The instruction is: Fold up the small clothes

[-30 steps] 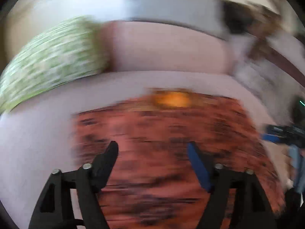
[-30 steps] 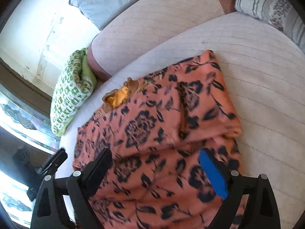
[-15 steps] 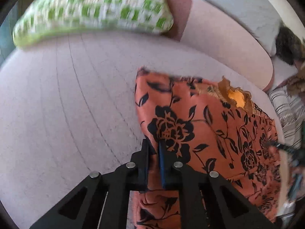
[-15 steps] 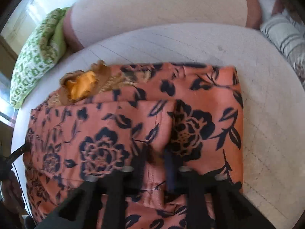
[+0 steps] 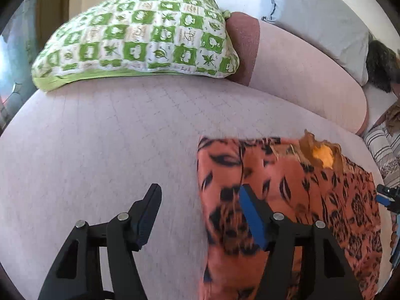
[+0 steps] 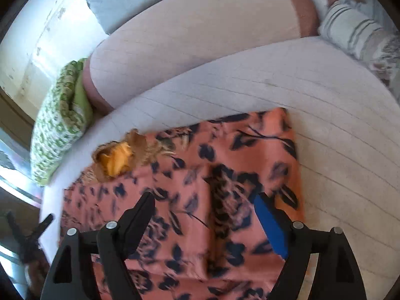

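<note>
Left wrist view: left tongs [image 5: 198, 201] wide, empty, astride garment [image 5: 287, 200] edge for regrasping; right tongs [image 6: 203, 206] wide above fold.

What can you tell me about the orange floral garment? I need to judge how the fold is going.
The garment is thin-looking orange fabric printed with dark flowers and leaves. It lies flat on the pale quilted bed, with a folded panel on top showing a straight vertical crease. A yellow lining shows at a frilled brownish opening on its far edge. Both grippers, left and right, hover open above it, gripping nothing.
</note>
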Motion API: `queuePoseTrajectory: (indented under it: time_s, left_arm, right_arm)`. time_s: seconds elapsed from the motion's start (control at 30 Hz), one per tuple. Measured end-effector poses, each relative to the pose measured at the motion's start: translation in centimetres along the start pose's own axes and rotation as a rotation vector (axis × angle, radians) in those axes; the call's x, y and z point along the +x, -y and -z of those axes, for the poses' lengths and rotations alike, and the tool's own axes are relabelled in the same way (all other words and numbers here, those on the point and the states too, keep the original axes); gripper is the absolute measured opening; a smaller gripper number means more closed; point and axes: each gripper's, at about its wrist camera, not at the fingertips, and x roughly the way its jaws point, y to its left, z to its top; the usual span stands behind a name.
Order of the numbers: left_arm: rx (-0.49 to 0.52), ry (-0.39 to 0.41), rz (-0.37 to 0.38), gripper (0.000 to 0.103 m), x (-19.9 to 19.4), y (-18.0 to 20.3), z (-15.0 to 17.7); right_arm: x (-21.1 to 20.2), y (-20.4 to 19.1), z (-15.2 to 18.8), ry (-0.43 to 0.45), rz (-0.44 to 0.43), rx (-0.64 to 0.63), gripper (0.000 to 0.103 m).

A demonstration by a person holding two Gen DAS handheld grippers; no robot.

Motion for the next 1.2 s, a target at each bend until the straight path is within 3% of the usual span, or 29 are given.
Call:
queuePoseTrajectory:
  time_s: [0.03, 0.07, 0.1, 0.13, 0.17, 0.2, 0.27, 0.33, 0.37, 0.43, 0.47, 0.5, 0.53, 0.57, 0.63, 0.77, 0.8, 0.83, 0.87, 0.9, 1.0, 1.07, 1.13, 1.2]
  left_arm:
    - [-0.011, -0.021, 0.005, 0.065, 1.0, 0.0, -0.5]
    - [-0.016, -0.032, 0.004, 0.058, 0.7, -0.2, -0.4]
    - [-0.018, -0.054, 0.015, 0.043, 1.9, 0.1, -0.6]
    - [-0.005, -0.081, 0.009, 0.003, 3.1, 0.7, -0.6]
    - [0.002, -0.076, -0.016, 0.002, 3.3, 1.0, -0.7]
    - [0.006, -0.034, -0.022, 0.002, 2.3, 1.0, -0.4]
    - [0.045, 0.030, -0.056, 0.002, 1.5, 1.7, -0.2]
    - [0.051, -0.051, -0.096, 0.004, 3.9, 1.2, 0.4]
    - [0.029, -0.042, -0.092, 0.007, 4.1, 0.8, 0.7]
    - [0.015, -0.032, -0.108, 0.006, 3.2, 0.9, 0.3]
    - [0.030, -0.009, -0.133, 0.007, 2.4, 1.2, 0.0]
    - [0.036, 0.009, -0.138, 0.007, 1.7, 1.2, 0.0]
    - [0.033, 0.024, -0.134, 0.008, 0.9, 1.2, -0.1]
    - [0.018, 0.046, -0.105, 0.012, -0.1, 1.3, -0.2]
    - [0.024, 0.087, -0.054, 0.023, -1.8, 2.0, 0.3]
    - [0.126, 0.091, 0.015, 0.036, -2.4, 4.6, 1.9]
    - [0.144, 0.039, -0.029, 0.036, -1.0, 4.6, 2.3]
    - [0.142, -0.041, -0.095, 0.038, 1.1, 4.1, 2.7]
    - [0.094, -0.087, -0.115, 0.042, 2.2, 2.9, 3.2]
    - [0.036, -0.052, -0.073, 0.042, 1.3, 2.0, 3.0]
    - [0.024, -0.002, -0.128, 0.048, -1.8, 1.3, 2.7]
    - [0.004, -0.010, -0.055, 0.060, -4.3, 0.6, 3.7]
    - [-0.031, -0.011, 0.010, 0.068, -7.3, -0.6, 6.3]
    - [-0.044, -0.046, 0.035, 0.069, -9.1, -1.1, 8.8]
  right_arm:
    - [0.4, 0.0, -0.5, -0.009, -0.010, 0.000, 0.085]
    - [1.1, -0.3, -0.8, -0.015, -0.006, -0.009, 0.085]
    - [1.9, -0.6, -0.9, -0.032, -0.002, -0.022, 0.081]
    - [2.6, -0.7, -0.7, -0.054, -0.006, -0.037, 0.056]
    - [3.4, -1.4, -0.4, -0.087, 0.012, -0.073, 0.032]
    - [3.6, -2.0, -0.3, -0.086, 0.056, -0.111, 0.018]
    - [2.6, -3.3, -0.1, -0.033, 0.100, -0.190, 0.018]
    - [3.1, -2.9, -0.2, -0.023, 0.156, -0.205, 0.020]
    - [4.9, -1.5, -0.5, -0.085, 0.176, -0.166, 0.023]
    - [4.1, 0.1, -0.9, -0.064, 0.088, -0.065, 0.029]
    - [3.2, 0.1, -1.1, -0.048, 0.090, -0.049, 0.040]
    - [2.2, -0.1, -1.2, -0.021, 0.105, -0.059, 0.075]
    - [1.2, -0.4, -1.2, 0.025, 0.123, -0.070, 0.083]
    - [0.1, -0.8, -1.3, 0.076, 0.124, -0.078, 0.083]
    - [-1.3, -2.1, -1.3, 0.111, 0.040, -0.091, 0.083]
    - [0.8, -3.2, -0.7, -0.006, -0.184, -0.128, 0.083]
    - [3.2, -2.3, -0.4, -0.078, -0.182, -0.115, 0.083]
    - [4.5, -1.2, 0.3, -0.123, -0.114, -0.077, 0.078]
    - [4.9, 0.7, 0.6, -0.101, -0.129, 0.023, 0.075]
    - [3.7, 1.0, 0.7, -0.062, -0.164, 0.069, 0.075]
    - [-0.2, 0.2, 0.9, -0.005, -0.102, 0.033, 0.079]
    - [-3.0, 0.8, 2.1, 0.033, -0.084, -0.010, 0.079]
    - [-5.6, 3.1, 3.8, 0.039, -0.004, 0.017, 0.079]
    - [-7.7, 6.3, 5.8, 0.006, 0.022, 0.077, 0.079]
